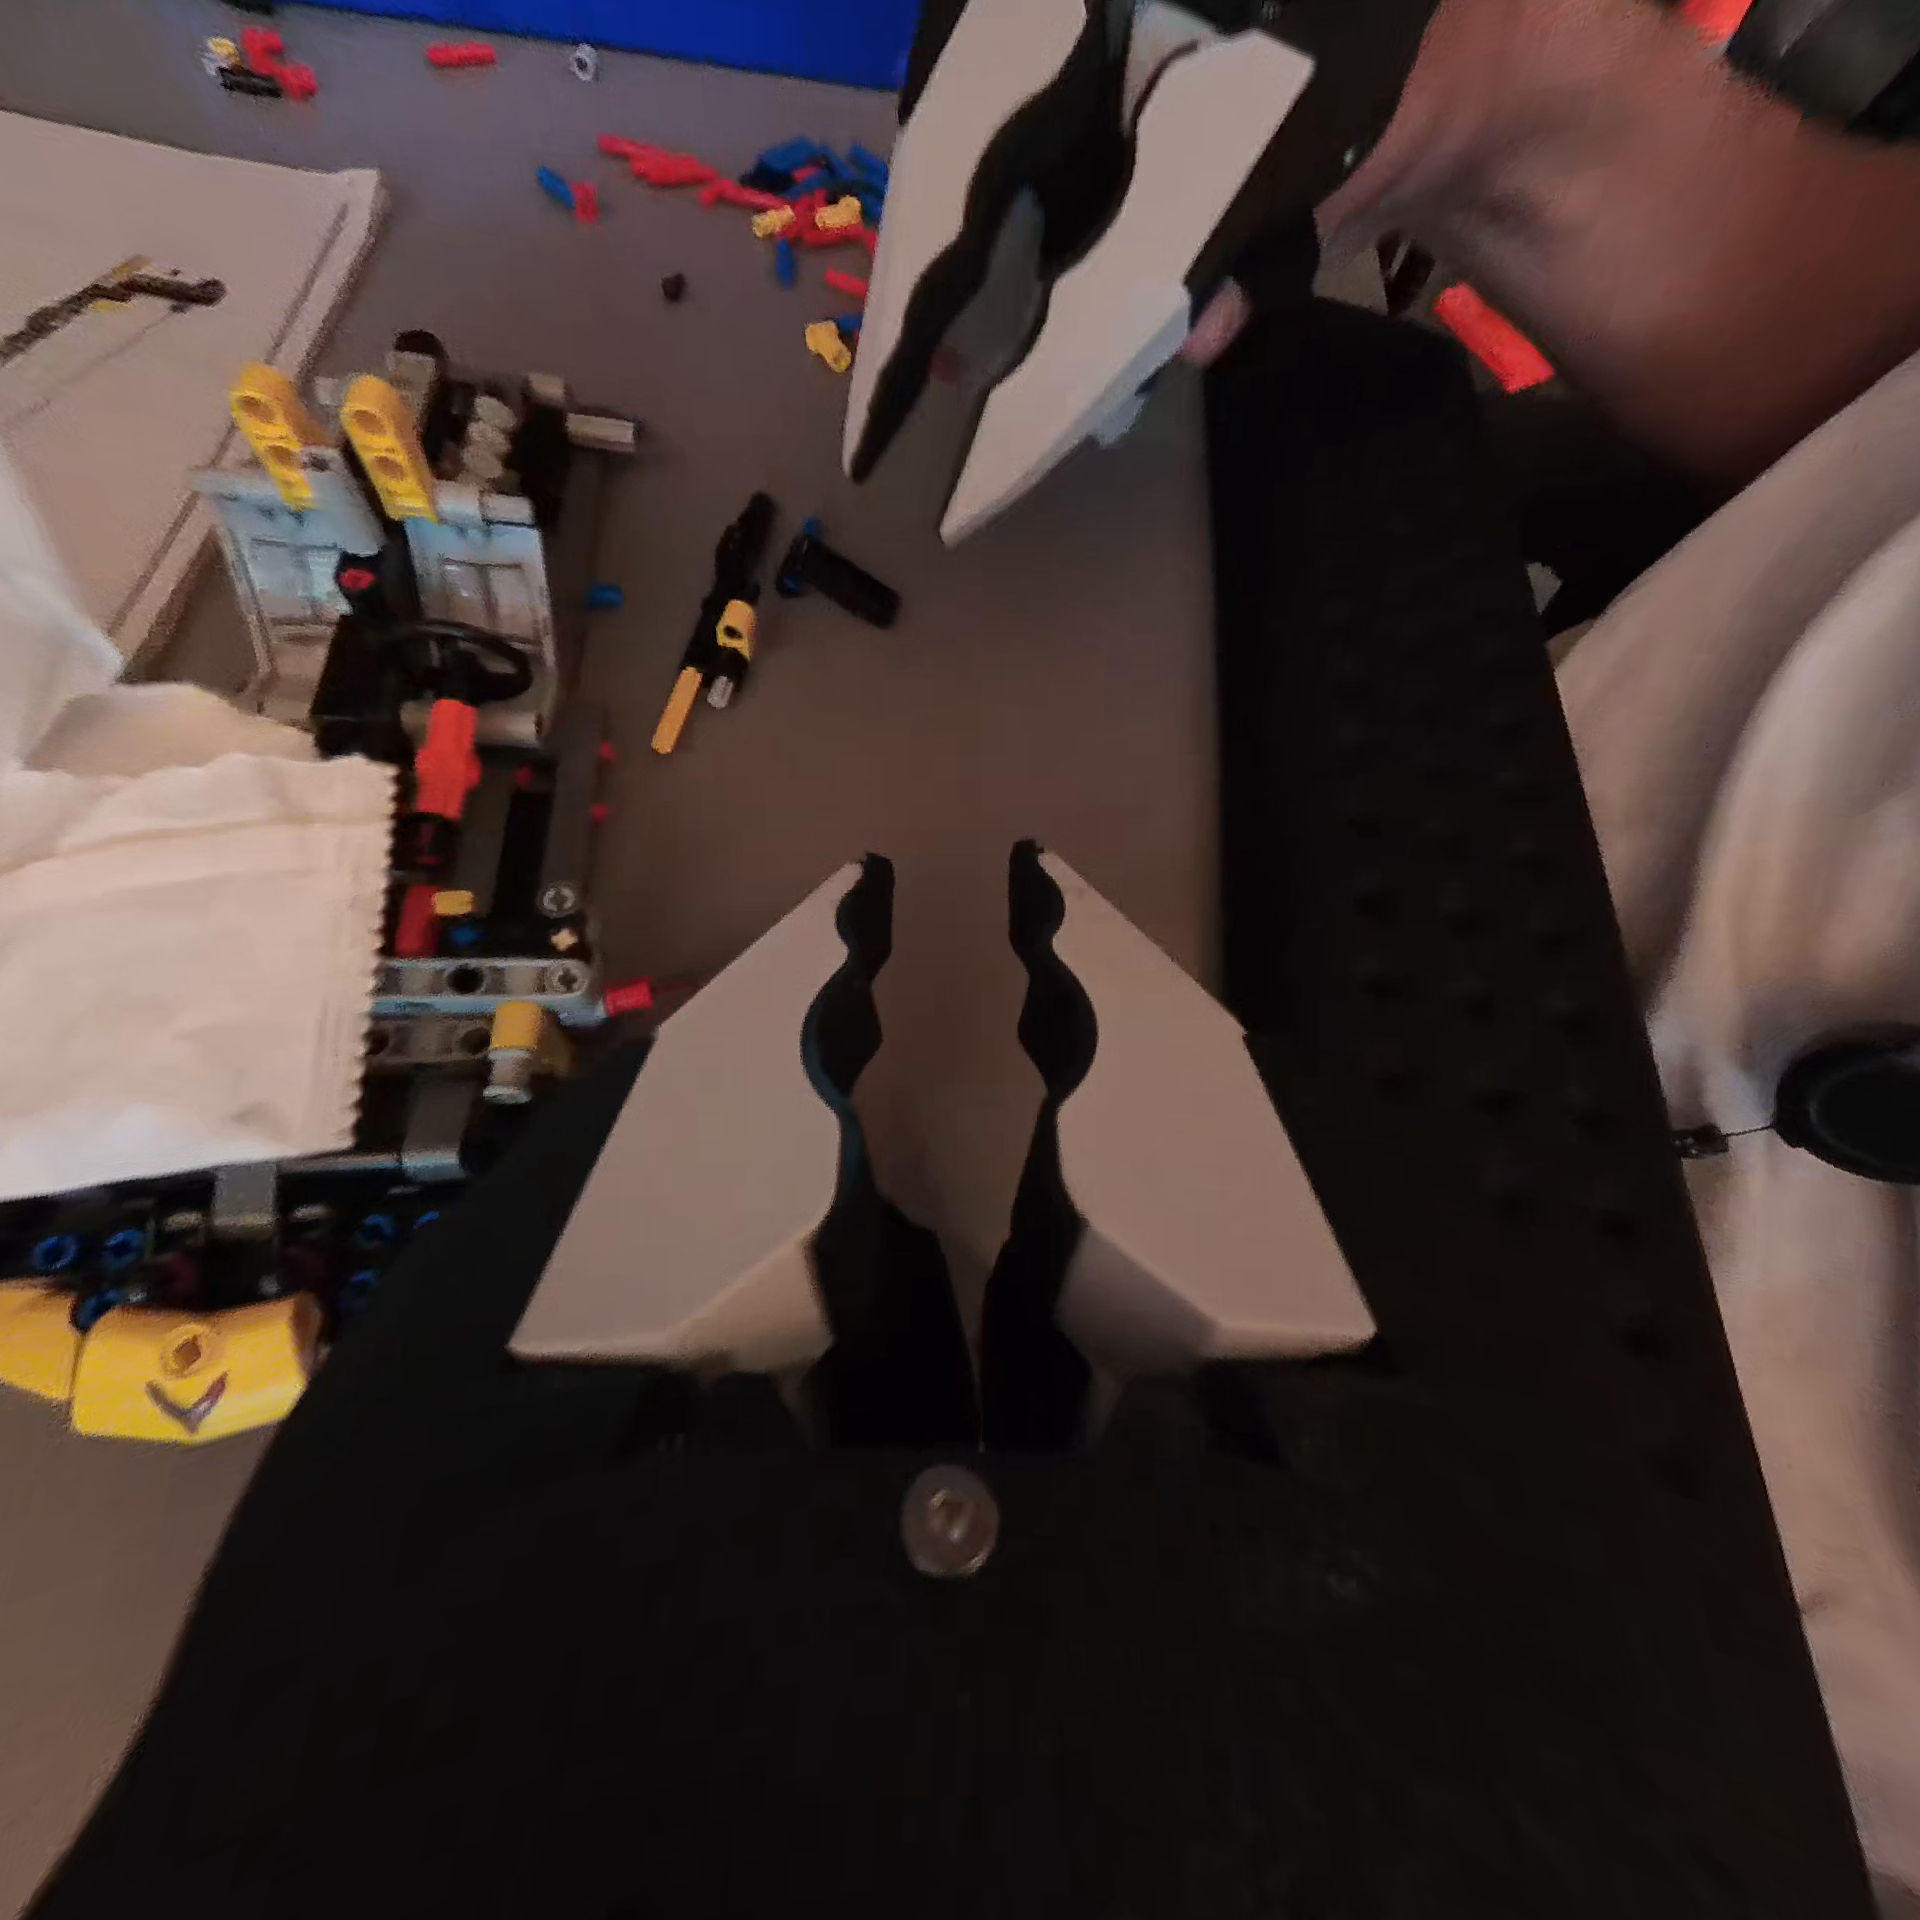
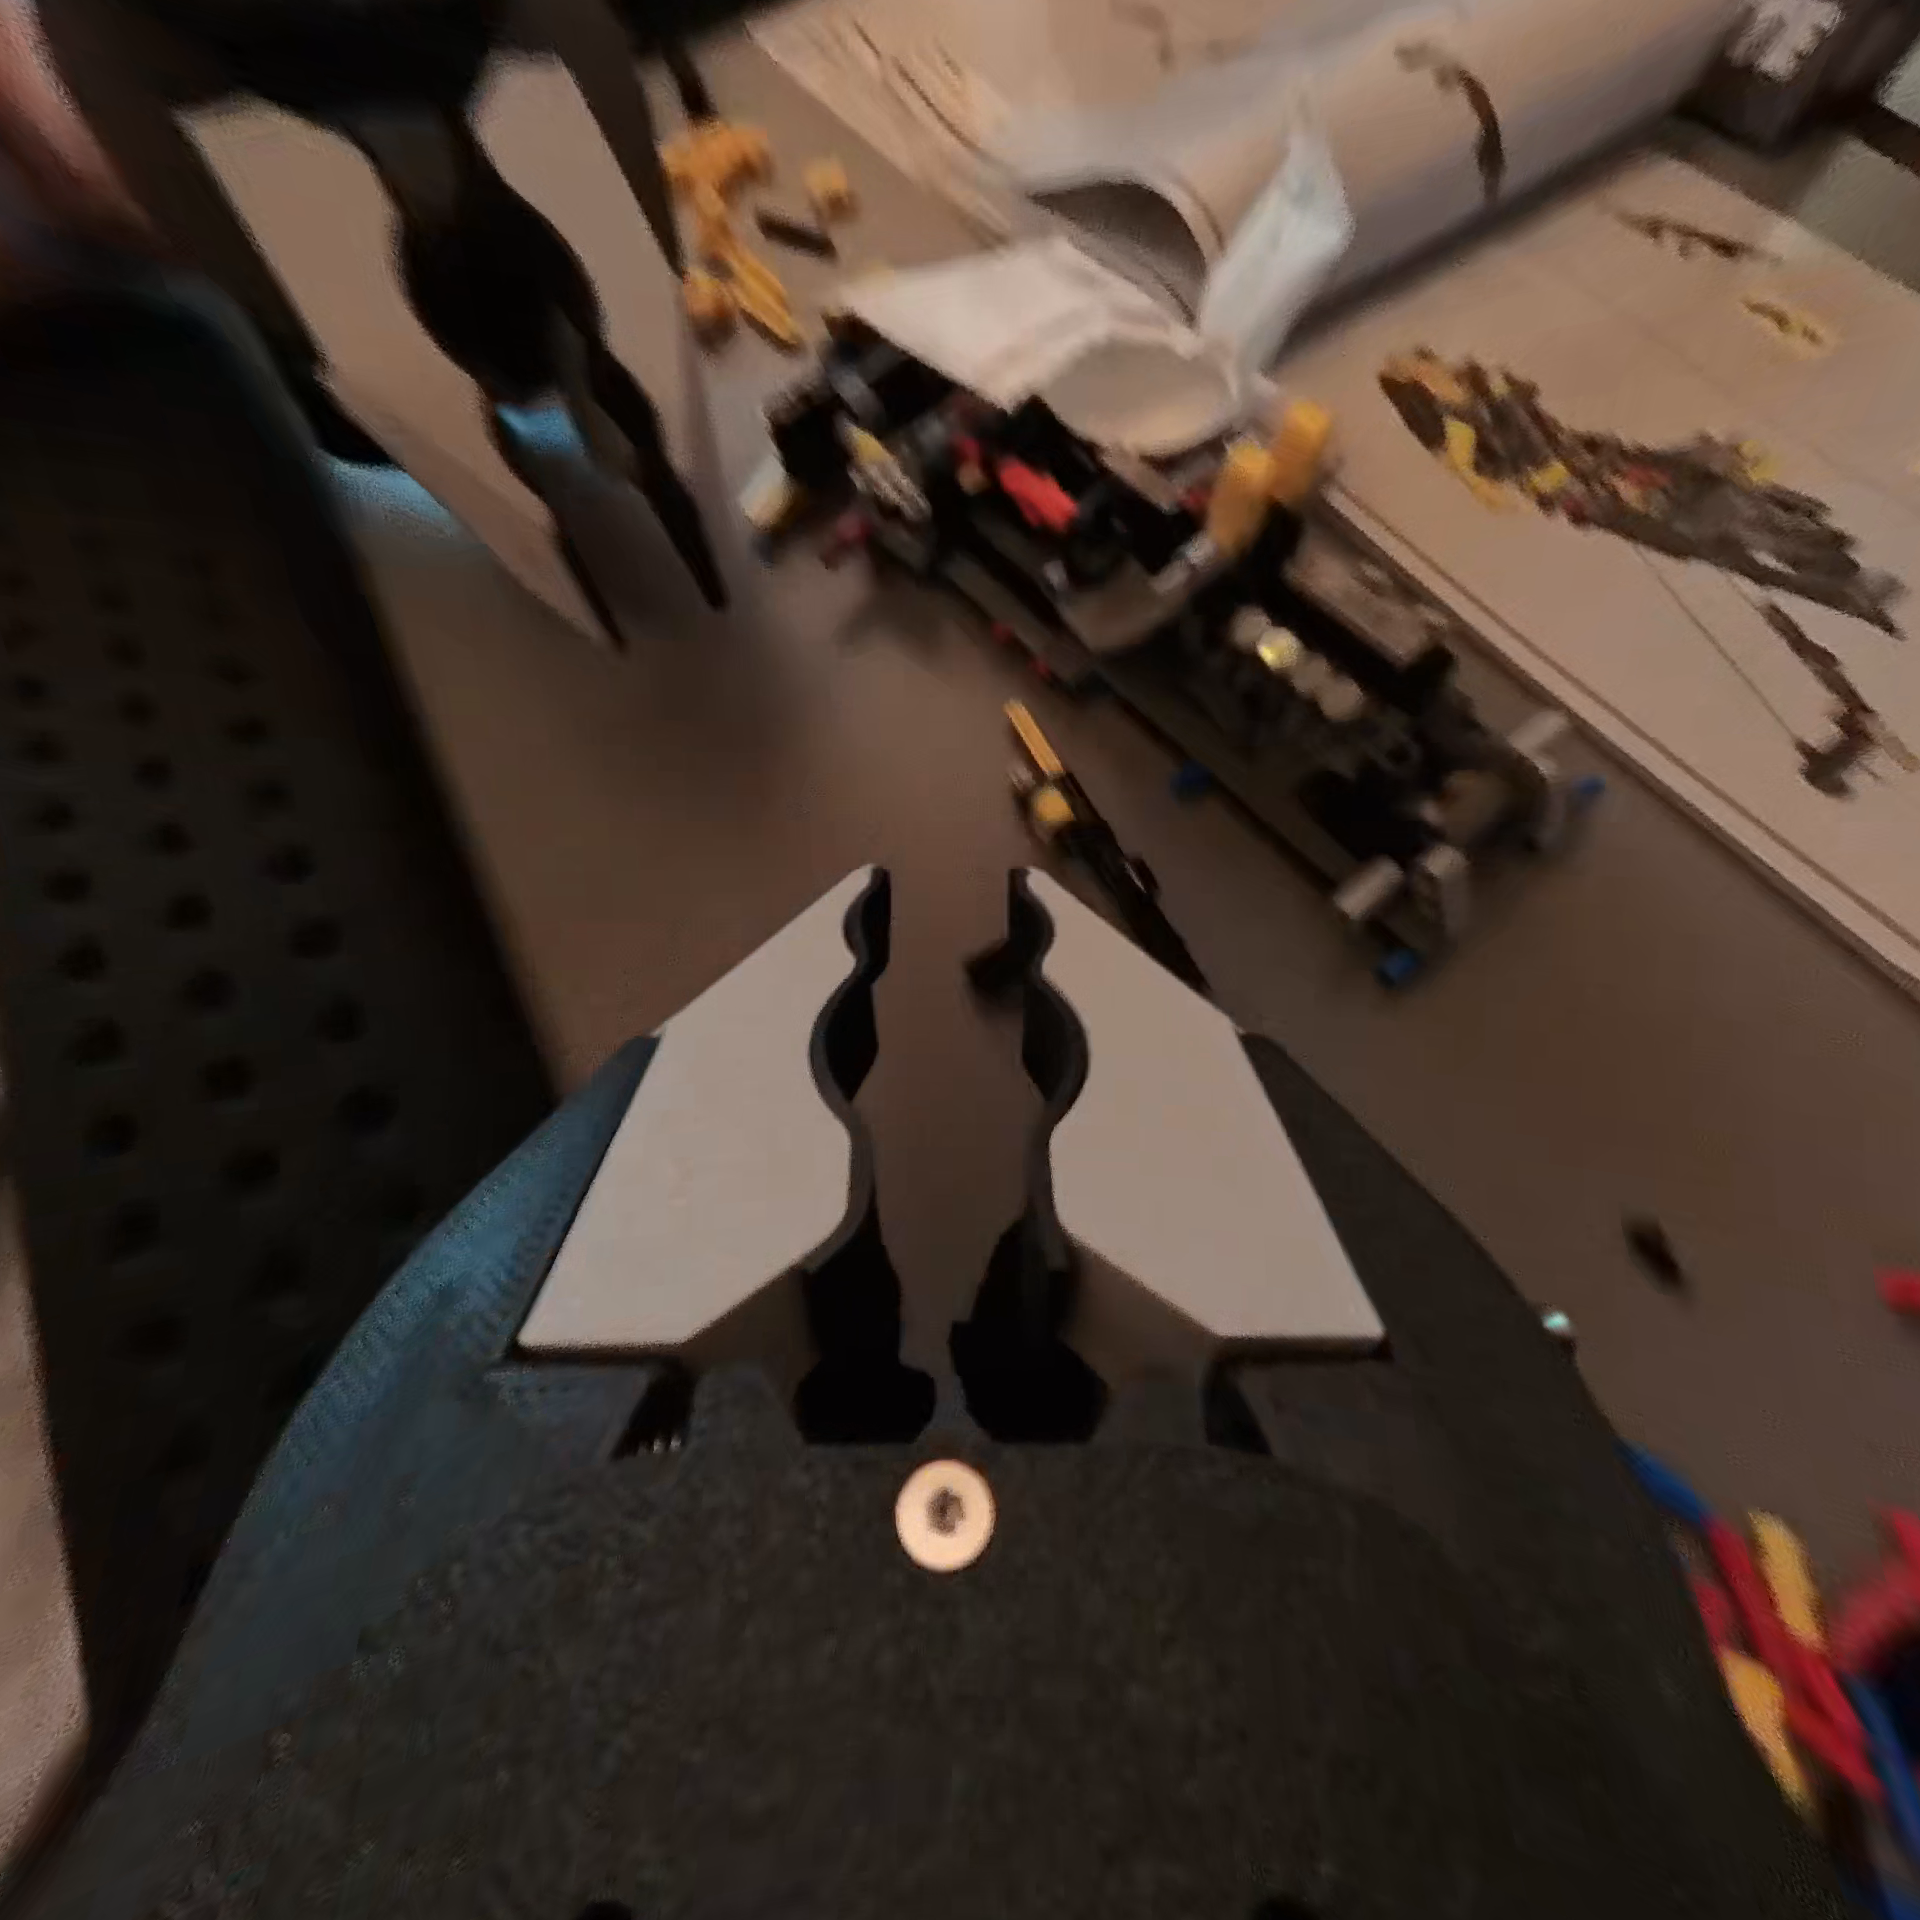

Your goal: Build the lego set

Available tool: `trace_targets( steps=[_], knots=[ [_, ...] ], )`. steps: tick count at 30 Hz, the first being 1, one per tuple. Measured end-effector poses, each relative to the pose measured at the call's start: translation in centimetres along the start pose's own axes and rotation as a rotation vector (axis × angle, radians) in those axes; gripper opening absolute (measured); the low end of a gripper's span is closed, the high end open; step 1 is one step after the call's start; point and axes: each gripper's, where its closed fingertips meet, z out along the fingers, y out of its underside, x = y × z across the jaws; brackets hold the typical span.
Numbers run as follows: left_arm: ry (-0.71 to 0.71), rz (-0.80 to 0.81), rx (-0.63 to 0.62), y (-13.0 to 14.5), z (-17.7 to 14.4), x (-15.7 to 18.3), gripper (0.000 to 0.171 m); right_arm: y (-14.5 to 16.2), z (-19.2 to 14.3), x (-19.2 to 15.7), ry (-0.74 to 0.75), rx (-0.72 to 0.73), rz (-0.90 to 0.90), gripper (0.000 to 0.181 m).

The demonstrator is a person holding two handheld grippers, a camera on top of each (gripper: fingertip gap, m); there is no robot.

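The partly built black, grey and yellow lego model lies at the left of the brown table; it also shows in the right wrist view. A thin black-and-yellow sub-assembly and a short black piece lie loose beside it. My left gripper is open, with only bare table between its fingers. My right gripper is open; the short black piece shows by its right finger and is not pinched. Each gripper shows in the other's view, the right and the left.
A pile of red, blue and yellow loose pieces lies at the far side. A white paper bag covers part of the model. An open instruction booklet lies beyond it. A yellow shell part sits at lower left. A person's arm is at upper right.
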Motion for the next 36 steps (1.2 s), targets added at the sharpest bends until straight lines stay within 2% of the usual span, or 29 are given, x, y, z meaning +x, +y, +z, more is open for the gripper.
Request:
trace_targets(
  steps=[3,5,11,13,14,15,17,20,21,23,26,29,32,34,36],
  knots=[
    [-0.036,0.044,-0.002,-0.2,0.4,0.0,0.016,2.1,-1.5,1.7,0.088,-0.067,0.040,0.026],
    [-0.039,0.035,-0.003,-0.2,0.6,0.0,0.015,2.7,-1.7,2.1,0.084,-0.074,0.103,0.027],
    [-0.011,-0.025,0.034,-0.5,0.4,0.2,0.015,3.2,1.5,0.7,0.042,-0.136,0.214,0.030],
    [-0.037,-0.034,0.055,-0.7,0.2,-0.2,0.014,2.9,2.0,1.1,0.081,-0.133,0.241,0.022],
    [-0.075,-0.015,0.058,-0.8,0.1,-0.7,0.015,2.9,2.0,1.3,0.096,-0.139,0.228,0.011],
    [-0.127,0.022,0.057,-0.9,0.0,-1.3,0.016,2.8,1.9,1.2,0.098,-0.136,0.217,0.008],
    [-0.249,0.164,0.025,-1.2,-0.3,-2.3,0.024,2.5,1.8,0.2,0.015,-0.139,0.225,0.008],
    [-0.495,0.559,-0.060,-1.9,-0.5,-3.0,0.025,0.0,1.2,-1.4,-0.236,-0.044,0.405,0.007],
    [-0.544,0.670,-0.068,-2.3,-0.4,-2.7,0.023,-0.6,1.0,-1.9,-0.320,-0.040,0.438,0.006],
    [-0.568,0.787,-0.081,-2.8,0.1,-1.4,0.024,-1.2,0.7,-3.1,-0.479,-0.078,0.472,0.007],
    [-0.547,0.814,-0.096,-2.8,0.6,-0.5,0.029,-1.3,0.7,-4.4,-0.595,-0.225,0.431,0.007],
    [-0.516,0.783,-0.091,-2.8,0.9,0.0,0.030,-1.8,1.2,-5.7,-0.612,-0.364,0.291,0.007],
    [-0.499,0.759,-0.096,-2.8,1.1,0.3,0.019,-2.7,1.5,-6.8,-0.623,-0.448,0.188,0.007],
    [-0.515,0.756,-0.115,-2.6,1.1,0.0,0.009,-3.1,1.6,-6.5,-0.590,-0.477,0.151,0.007],
    [-0.551,0.749,-0.120,-2.7,0.8,-0.5,0.006,-3.7,1.7,-6.1,-0.568,-0.474,0.138,0.007]
  ],
)
